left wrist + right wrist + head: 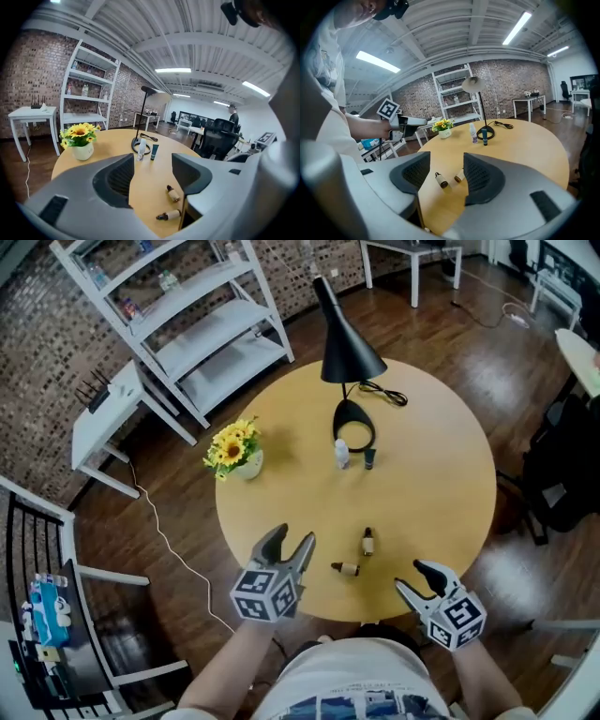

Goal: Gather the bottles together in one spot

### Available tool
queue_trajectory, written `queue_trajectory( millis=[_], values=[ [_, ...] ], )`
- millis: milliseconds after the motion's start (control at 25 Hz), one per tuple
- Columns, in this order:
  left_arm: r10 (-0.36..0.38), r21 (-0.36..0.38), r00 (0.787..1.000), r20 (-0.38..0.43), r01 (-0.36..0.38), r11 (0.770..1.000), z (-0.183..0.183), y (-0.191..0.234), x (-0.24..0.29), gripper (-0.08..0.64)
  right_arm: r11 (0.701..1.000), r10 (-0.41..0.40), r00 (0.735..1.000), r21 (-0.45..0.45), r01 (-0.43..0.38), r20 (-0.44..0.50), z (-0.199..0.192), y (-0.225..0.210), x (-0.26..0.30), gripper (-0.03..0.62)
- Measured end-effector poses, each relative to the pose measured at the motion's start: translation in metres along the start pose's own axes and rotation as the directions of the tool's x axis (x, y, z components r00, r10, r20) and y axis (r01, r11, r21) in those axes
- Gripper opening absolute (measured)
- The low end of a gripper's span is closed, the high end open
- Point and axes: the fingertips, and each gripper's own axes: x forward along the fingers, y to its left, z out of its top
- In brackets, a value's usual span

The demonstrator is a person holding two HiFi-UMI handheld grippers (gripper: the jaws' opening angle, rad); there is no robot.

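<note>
**Both jaws wide, nothing held**

Closest in the head view, the left gripper and the right gripper hover at the near edge of the round wooden table. Each gripper's own view shows its jaws standing well apart, with only bare tabletop in the gap and no bottle touched.

Just ahead of them, two small brown bottles lie on their sides. The nearer brown bottle and the farther brown bottle are near each other but apart. Well beyond, by the round base of the black lamp, a white bottle and a dark teal tube stand upright side by side. The four bottles thus sit in two separate pairs.

Only the head view gives this layout from above, along with the lamp's cable trailing behind the base. The left gripper view looks past the bottles to a pot of sunflowers at the table's left. It alone shows an office chair and a far-off standing person. The right gripper view alone shows the left gripper from the side, its marker cube raised above the table's edge on the person's forearm. The white shelf and the brick wall stand behind it.
</note>
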Motion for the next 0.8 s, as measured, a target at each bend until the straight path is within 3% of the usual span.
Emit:
queue_trajectory(
  millis=[200, 360, 560, 800],
  values=[
    [-0.031, -0.026, 0.999, 0.021, 0.031, 0.999, -0.028, 0.011, -0.117, 0.252, 0.994, -0.112, 0.994, -0.016, 0.112, 0.011, -0.001, 0.055, -0.026, 0.245],
    [-0.056, -0.025, 0.998, -0.008, 0.056, 0.998, -0.068, 0.022, -0.187, 0.253, 0.976, -0.215, 0.976, -0.030, 0.216, 0.029, -0.006, 0.102, -0.054, 0.246],
    [-0.103, -0.054, 0.994, -0.027, 0.101, 0.993, -0.108, 0.026, -0.239, 0.252, 0.951, -0.308, 0.950, -0.020, 0.309, 0.041, -0.025, 0.156, -0.086, 0.246],
    [-0.157, -0.081, 0.984, -0.086, 0.150, 0.985, -0.146, 0.008, -0.263, 0.252, 0.929, -0.370, 0.929, -0.009, 0.370, -0.002, -0.064, 0.201, -0.122, 0.247]
  ],
)
